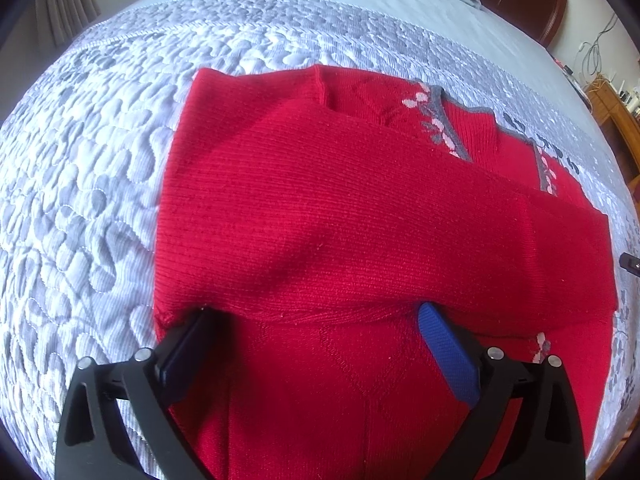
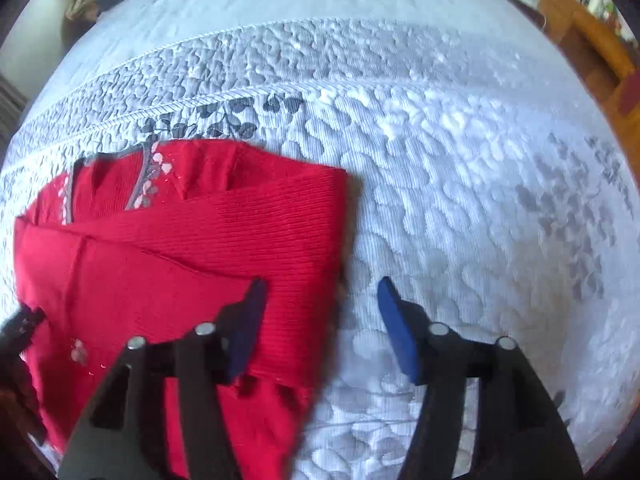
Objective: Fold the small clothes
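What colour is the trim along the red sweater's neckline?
Grey trim with pink flowers on the red sweater; clearest in the left wrist view.
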